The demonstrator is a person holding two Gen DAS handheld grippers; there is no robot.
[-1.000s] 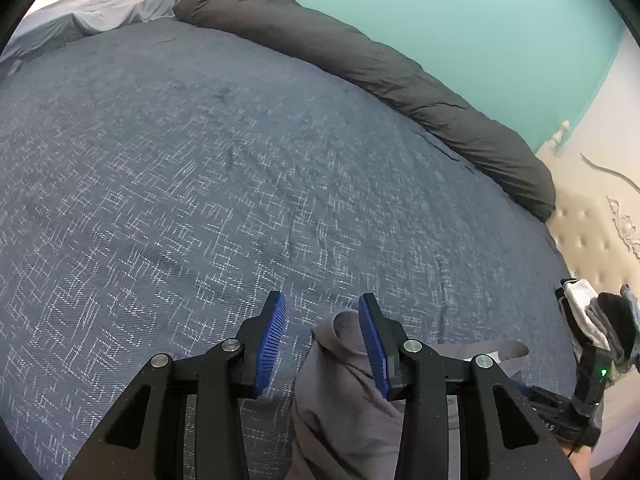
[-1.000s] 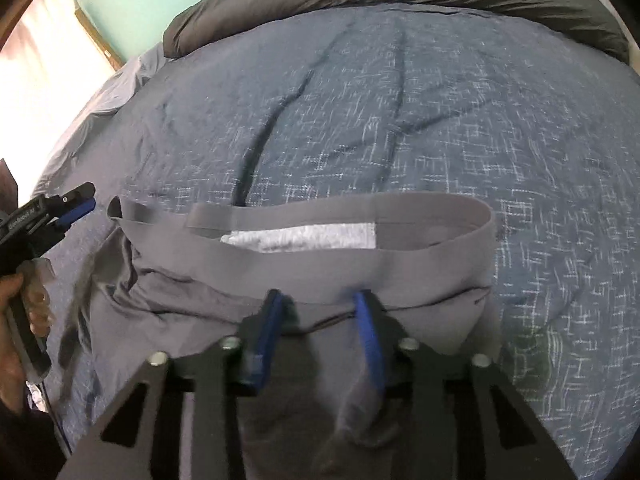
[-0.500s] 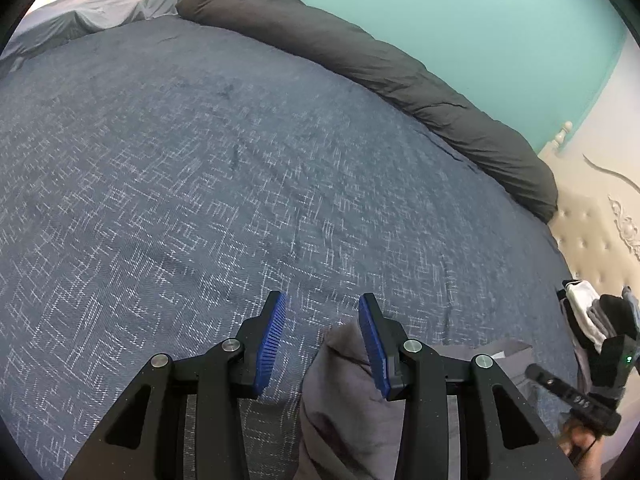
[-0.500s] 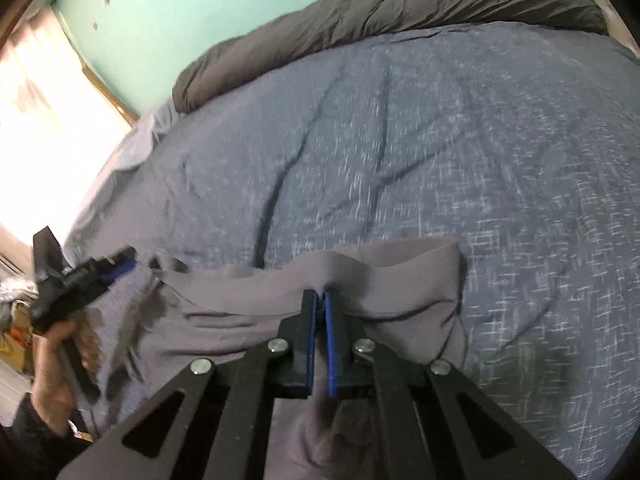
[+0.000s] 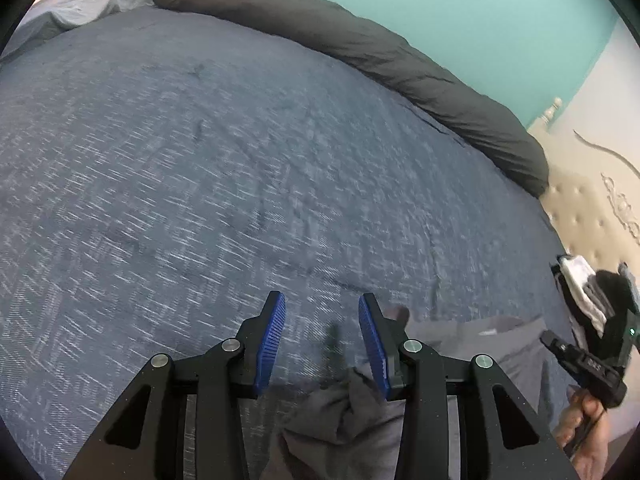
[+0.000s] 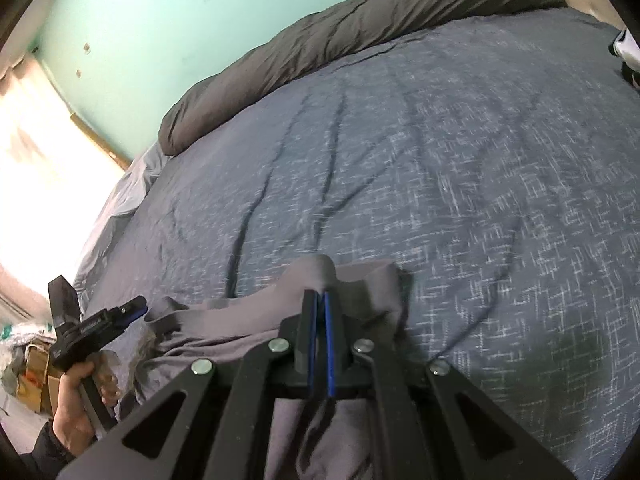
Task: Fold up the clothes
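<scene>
A grey garment [image 6: 368, 292] lies bunched near the front edge of the blue patterned bedspread [image 6: 460, 168]. My right gripper [image 6: 320, 294] is shut on a raised fold of it, and cloth humps over the fingertips. In the left wrist view the grey garment [image 5: 472, 336] spreads to the right, with a crumpled part under my right-hand finger. My left gripper [image 5: 321, 300] is open, with only bedspread [image 5: 200, 184] showing between its blue pads. Each view shows the other gripper in a hand: the right gripper [image 5: 580, 360] and the left gripper [image 6: 104, 324].
A rolled dark grey duvet [image 5: 380, 52] lies along the far side against the teal wall. A pile of black and white clothes [image 5: 588, 292] sits at the right by the cream tufted headboard [image 5: 580, 208]. A bright window and a cardboard box [image 6: 36, 372] are at the left.
My right gripper shut on the garment's waistband and drew it up into a bunch while rolling. In the left wrist view the cloth slid from between the fingers toward the lower right.
</scene>
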